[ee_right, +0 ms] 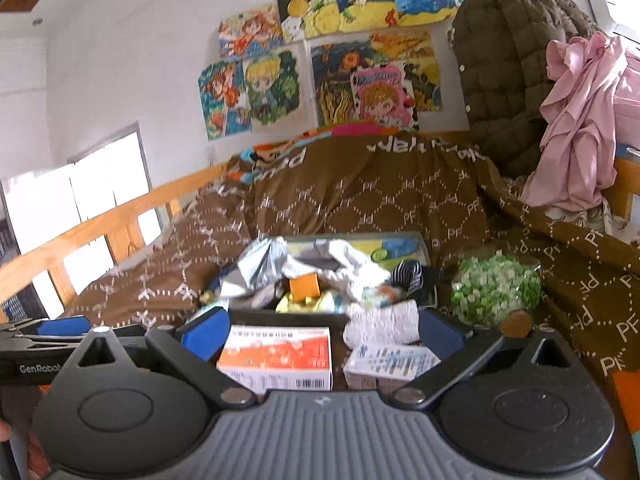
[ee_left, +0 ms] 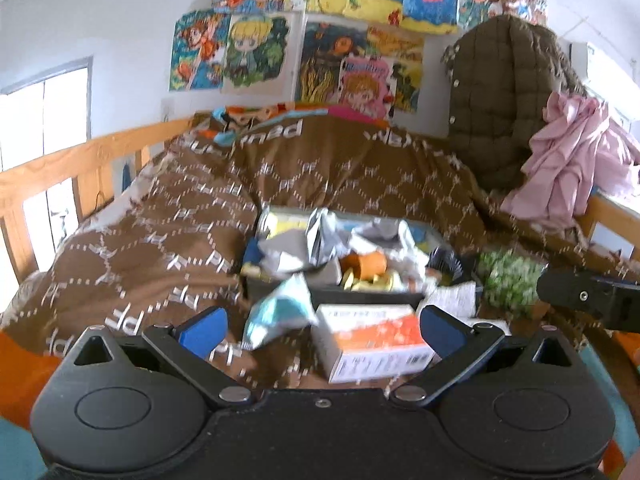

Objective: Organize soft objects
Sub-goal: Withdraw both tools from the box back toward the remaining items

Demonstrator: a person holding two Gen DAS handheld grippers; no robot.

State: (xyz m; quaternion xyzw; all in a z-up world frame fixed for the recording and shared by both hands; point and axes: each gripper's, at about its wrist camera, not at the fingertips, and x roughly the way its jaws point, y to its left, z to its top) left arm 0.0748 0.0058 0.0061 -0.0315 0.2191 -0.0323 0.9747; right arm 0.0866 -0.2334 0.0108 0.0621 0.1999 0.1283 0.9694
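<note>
left gripper point(ee_left: 320, 330): jaws wide apart, empty
right gripper point(ee_right: 320, 334): spread too, holding nothing
orange-and-white cardboard box point(ee_right: 276, 358): lower middle, between both claws' fingers

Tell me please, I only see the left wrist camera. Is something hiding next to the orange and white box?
Observer: Yes. The right wrist view shows a smaller white box with blue print just right of the orange and white box.
Operator: Anything by the green bag?
Observer: A round brown disc sits at the lower edge of the green speckled bag.
Operator: Can you see my left tool from there?
Observer: Yes, the left tool pokes in at the left edge of the view, blue pads showing, beside the right tool.
</note>
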